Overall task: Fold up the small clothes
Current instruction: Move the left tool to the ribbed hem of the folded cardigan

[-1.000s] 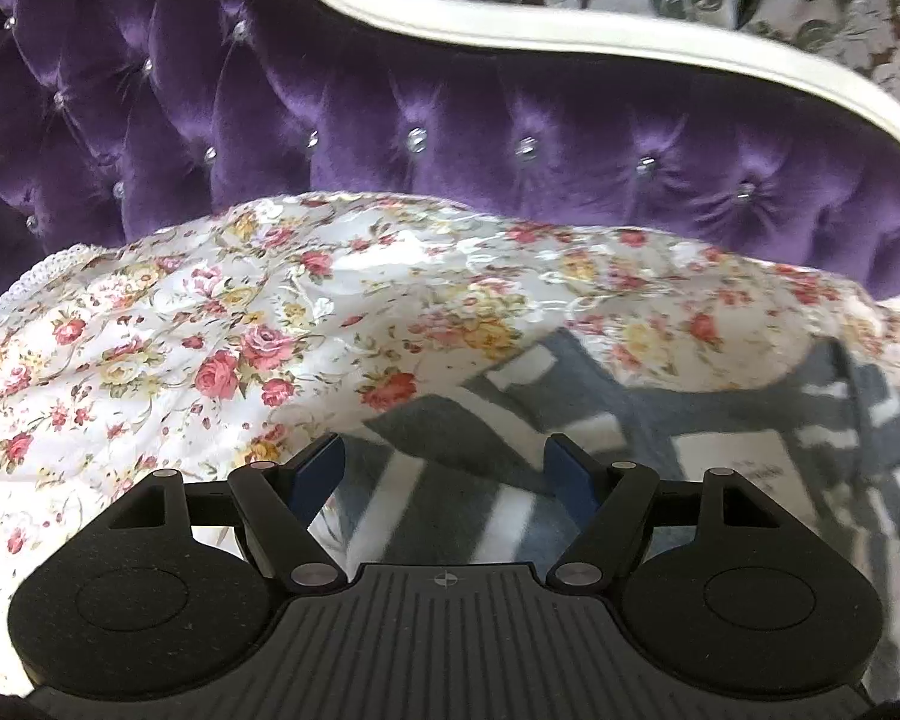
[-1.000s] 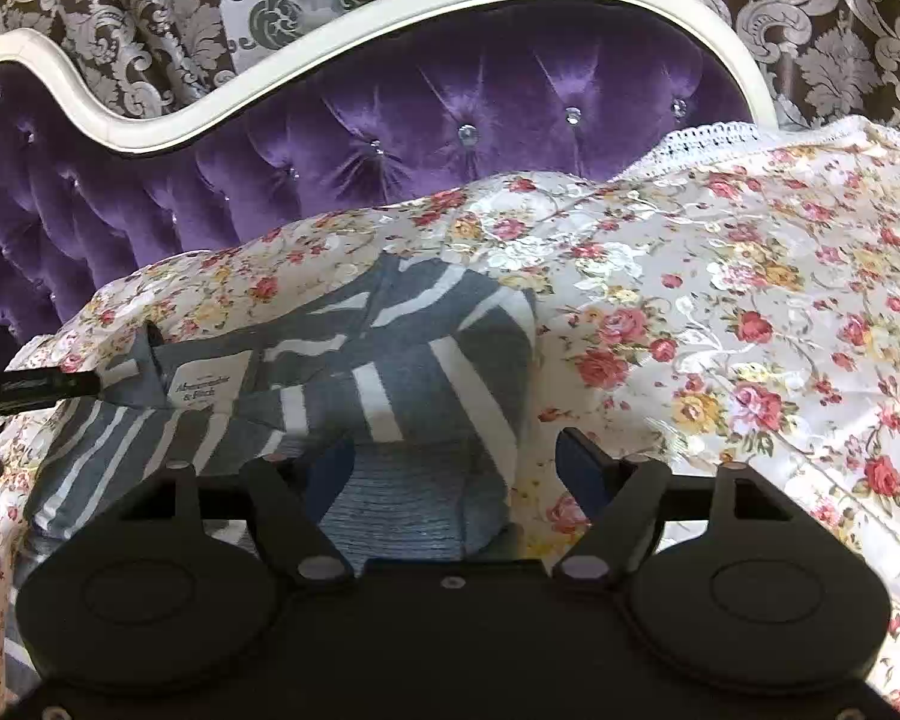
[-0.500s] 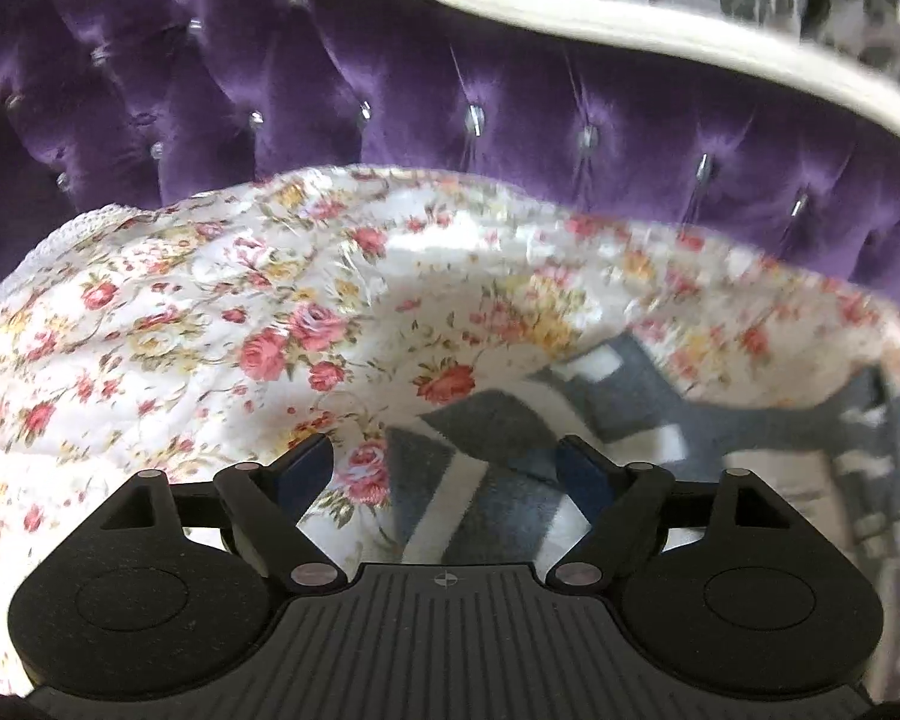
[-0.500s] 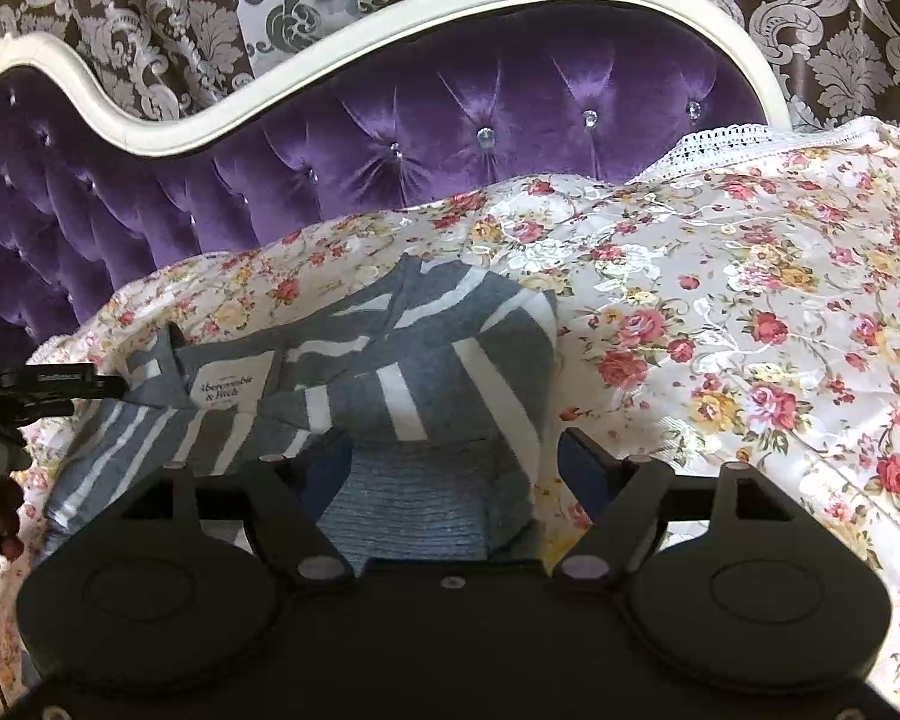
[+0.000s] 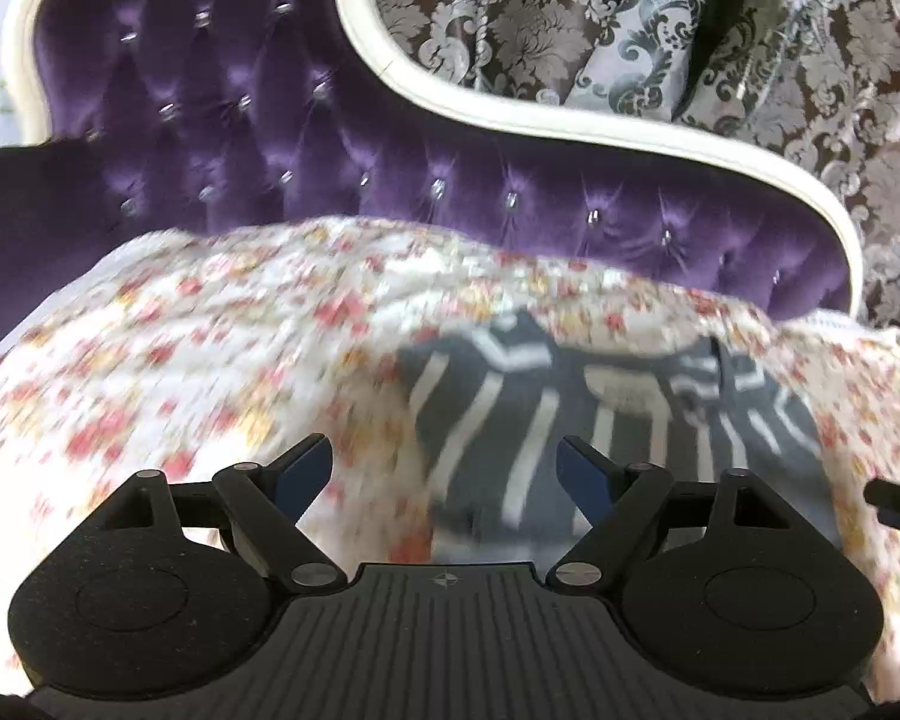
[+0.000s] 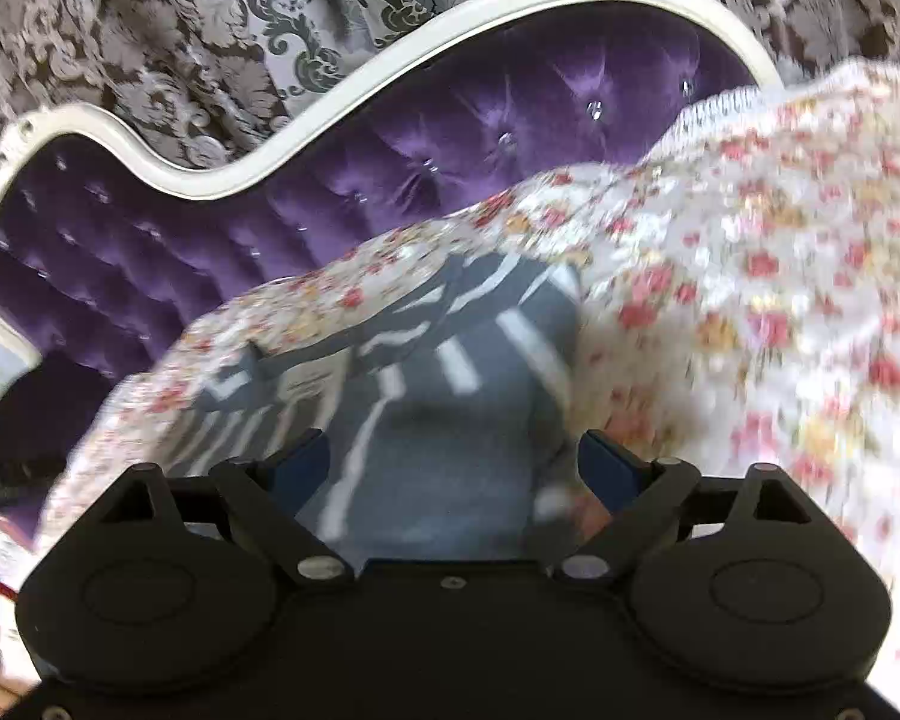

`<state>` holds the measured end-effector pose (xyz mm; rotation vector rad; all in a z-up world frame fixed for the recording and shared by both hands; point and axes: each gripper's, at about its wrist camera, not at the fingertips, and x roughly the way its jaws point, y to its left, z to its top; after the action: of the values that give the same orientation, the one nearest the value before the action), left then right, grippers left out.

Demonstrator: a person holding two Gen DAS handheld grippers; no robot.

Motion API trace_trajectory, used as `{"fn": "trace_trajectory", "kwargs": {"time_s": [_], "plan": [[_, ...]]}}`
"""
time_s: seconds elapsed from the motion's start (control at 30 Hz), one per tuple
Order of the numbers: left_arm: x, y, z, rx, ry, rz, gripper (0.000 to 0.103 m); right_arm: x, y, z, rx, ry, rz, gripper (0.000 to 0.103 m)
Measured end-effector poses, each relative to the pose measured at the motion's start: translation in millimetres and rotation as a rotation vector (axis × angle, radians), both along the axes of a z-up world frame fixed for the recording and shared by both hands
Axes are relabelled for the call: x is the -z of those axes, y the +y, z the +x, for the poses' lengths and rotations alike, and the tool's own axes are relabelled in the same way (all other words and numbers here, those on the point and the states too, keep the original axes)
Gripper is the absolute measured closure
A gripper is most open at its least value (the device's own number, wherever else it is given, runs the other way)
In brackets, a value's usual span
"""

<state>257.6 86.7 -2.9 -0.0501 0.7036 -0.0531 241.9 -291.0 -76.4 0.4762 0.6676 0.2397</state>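
1. Lying on the flowered bedspread (image 5: 198,324), the grey striped garment (image 5: 510,414) sits folded into a compact bundle, its white stripes running toward the near edge and a pale label patch showing near its far side; both views are smeared with motion blur, so finer detail cannot be read.
2. The left gripper (image 5: 444,468) has its jaws spread wide and released; its blue pads (image 5: 303,468) press on nothing, and the garment's left part shows in the gap between them, lower down on the bed.
3. The right gripper (image 6: 453,462) has jaws that are opening at this moment; the near grey part of the garment (image 6: 450,420) lies between the pads, yet they stand clear of the cloth on both sides and grasp nothing.
4. From the left wrist view the garment lies right of centre on the bedspread, and a dark tip of the other tool pokes in at the right edge.
5. From the right wrist view the garment lies centre-left, with the bedspread (image 6: 750,276) rising to the right.
6. Beyond the far edge of the bed stands a purple tufted headboard (image 5: 330,168) with a white curved frame (image 5: 570,120).
7. Behind that hangs a grey damask curtain (image 5: 630,18).
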Motion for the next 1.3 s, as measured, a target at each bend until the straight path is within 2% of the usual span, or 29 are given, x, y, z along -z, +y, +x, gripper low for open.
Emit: {"fn": "trace_trajectory", "kwargs": {"time_s": [0.17,0.3,0.37,0.53,0.63,0.97,1.3], "plan": [[5,3,-54,0.026,0.008,0.027,0.022,-3,3,-48,-0.042,0.037,0.005,0.011],[18,8,-87,0.076,0.036,-0.036,0.022,-2,1,-84,-0.071,0.083,0.034,0.011],[29,9,-102,0.093,0.077,-0.070,0.022,-1,0,-101,-0.086,0.105,0.039,0.011],[54,11,-132,0.123,0.143,-0.095,0.022,4,-2,-131,-0.101,0.139,0.041,0.011],[63,12,-143,0.137,0.171,-0.127,0.022,10,-2,-139,-0.092,0.168,0.026,0.011],[79,15,-157,0.163,0.216,-0.143,0.022,23,-5,-145,-0.089,0.236,0.019,0.011],[89,5,-157,0.197,0.239,-0.113,0.022,33,-4,-139,-0.124,0.292,0.034,0.011]]}}
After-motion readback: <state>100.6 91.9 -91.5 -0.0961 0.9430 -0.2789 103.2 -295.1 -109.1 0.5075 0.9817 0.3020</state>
